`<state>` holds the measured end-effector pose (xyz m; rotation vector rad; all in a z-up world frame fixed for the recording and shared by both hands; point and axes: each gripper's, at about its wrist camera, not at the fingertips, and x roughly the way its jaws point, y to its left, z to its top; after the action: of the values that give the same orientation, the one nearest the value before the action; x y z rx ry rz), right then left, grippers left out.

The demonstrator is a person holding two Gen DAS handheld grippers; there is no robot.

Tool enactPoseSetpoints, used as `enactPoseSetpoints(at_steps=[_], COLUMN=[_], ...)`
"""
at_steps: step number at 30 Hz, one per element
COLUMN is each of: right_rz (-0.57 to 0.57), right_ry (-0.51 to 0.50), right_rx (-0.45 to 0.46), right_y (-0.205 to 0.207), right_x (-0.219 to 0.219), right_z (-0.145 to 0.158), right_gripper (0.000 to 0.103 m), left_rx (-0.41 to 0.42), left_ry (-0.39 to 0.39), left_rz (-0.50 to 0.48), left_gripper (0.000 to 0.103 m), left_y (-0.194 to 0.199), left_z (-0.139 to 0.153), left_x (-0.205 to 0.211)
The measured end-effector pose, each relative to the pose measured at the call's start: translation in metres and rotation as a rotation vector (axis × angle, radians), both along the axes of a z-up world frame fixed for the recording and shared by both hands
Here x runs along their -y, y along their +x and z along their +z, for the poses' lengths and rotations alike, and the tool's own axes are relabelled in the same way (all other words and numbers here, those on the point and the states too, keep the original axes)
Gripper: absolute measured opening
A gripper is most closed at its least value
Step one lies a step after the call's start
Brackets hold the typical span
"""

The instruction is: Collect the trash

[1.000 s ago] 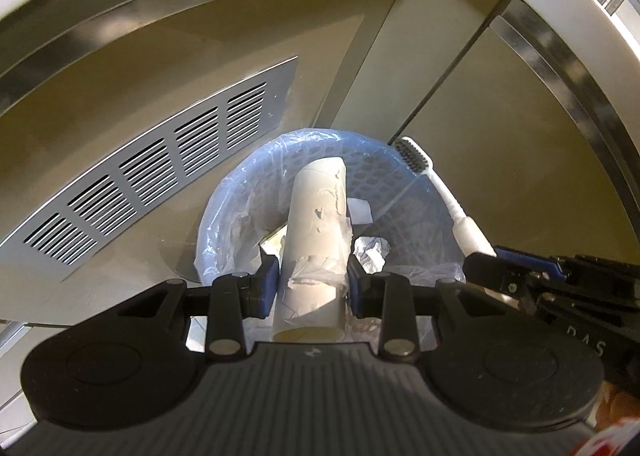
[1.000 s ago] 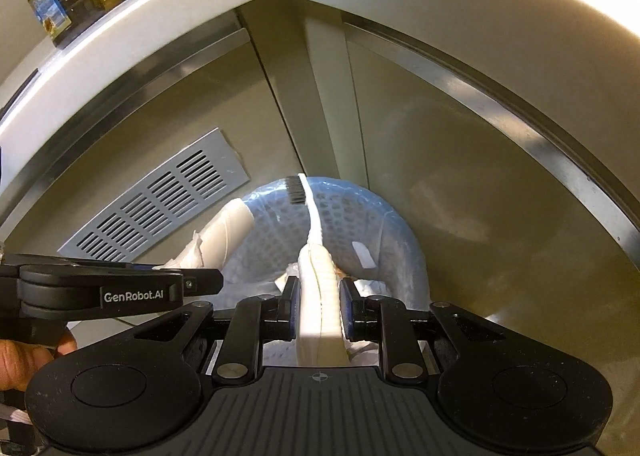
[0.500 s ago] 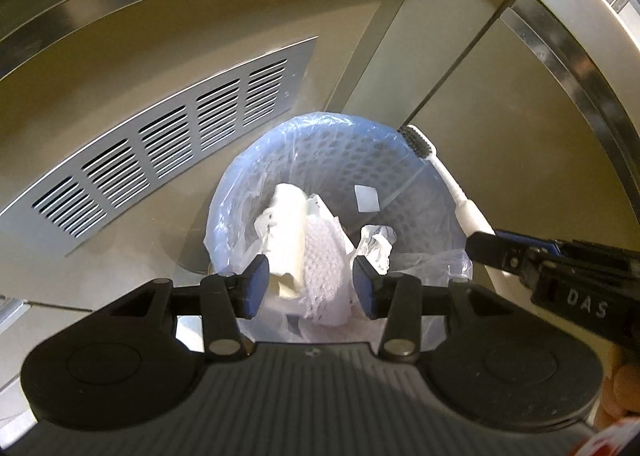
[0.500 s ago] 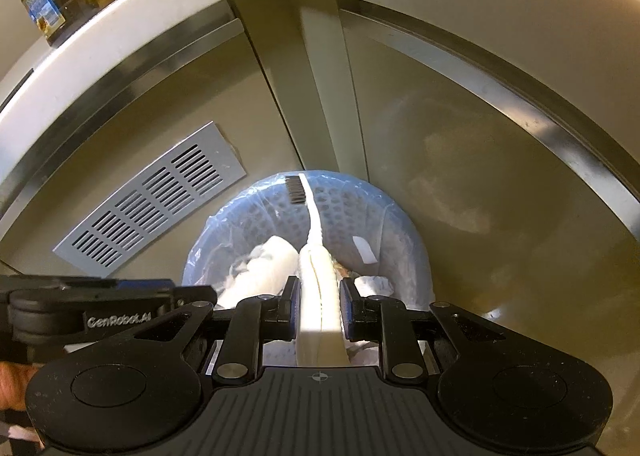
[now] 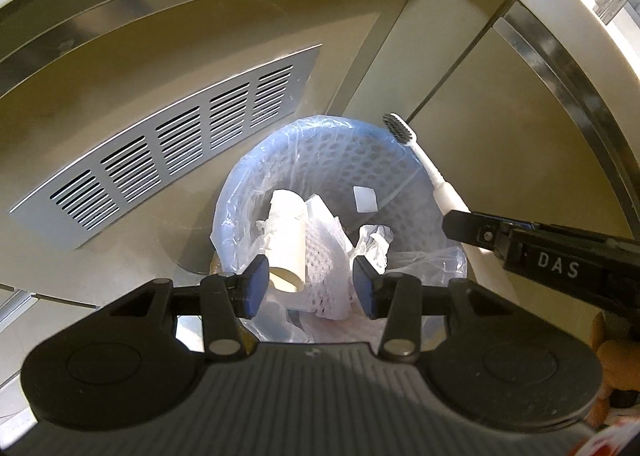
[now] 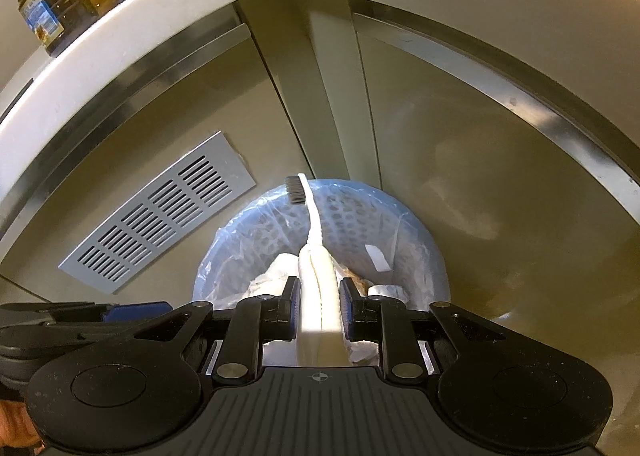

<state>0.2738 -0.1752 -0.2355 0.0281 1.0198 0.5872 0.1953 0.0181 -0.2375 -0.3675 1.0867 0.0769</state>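
Though clamped, toothbrush [image 6: 318, 288] white, dark-bristled

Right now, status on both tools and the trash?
Left tool open, empty, over the bin. Cardboard tube lies inside. Right tool shut on toothbrush, head over far rim. Nothing blocking the drop.

Our left tool [image 5: 307, 286] tilts downward with jaws apart and empty; our right tool [image 6: 320, 310] tilts downward, clamped tight.

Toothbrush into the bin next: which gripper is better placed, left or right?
Right. The right gripper is shut on the toothbrush directly above the bin; the left gripper is open and empty.
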Motion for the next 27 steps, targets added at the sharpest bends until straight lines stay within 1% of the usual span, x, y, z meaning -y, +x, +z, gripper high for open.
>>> enactPoseSetpoints(at_steps=[2,8,10,14,17,20,22,27], right_rz=[-0.011,-0.026,-0.024,-0.032,-0.039,-0.034,-0.030,-0.005], right_ry=[0.015,-0.004,-0.013,-0.020,-0.016,-0.008,-0.001,0.019], right_rx=[0.005,-0.014,-0.022,-0.034,-0.037,-0.031,-0.022,0.003], right_y=[0.002,0.005,0.001,-0.005,-0.010,-0.016,-0.021,-0.035], right_x=[-0.002,0.001,0.005,0.015,0.019,0.020,0.022,0.029], right_z=[-0.004,-0.013,-0.015,-0.015,-0.007,0.003,0.011,0.035], right_gripper=[0.021,0.024,0.025,0.034,0.039,0.042,0.043,0.052], left_rx=[0.001,-0.010,-0.011,-0.005,0.004,0.015,0.028,0.079], left_ry=[0.008,0.016,0.016,0.024,0.035,0.052,0.065,0.110], left_rz=[0.002,0.004,0.004,-0.009,-0.016,-0.019,-0.016,0.007], left_gripper=[0.042,0.042,0.042,0.042,0.042,0.042,0.042,0.044], left_y=[0.000,-0.005,-0.007,-0.009,-0.011,-0.013,-0.014,-0.024], left_z=[0.000,0.000,0.001,0.005,0.011,0.019,0.027,0.056], left_x=[-0.001,-0.004,-0.004,-0.002,0.001,0.004,0.007,0.017])
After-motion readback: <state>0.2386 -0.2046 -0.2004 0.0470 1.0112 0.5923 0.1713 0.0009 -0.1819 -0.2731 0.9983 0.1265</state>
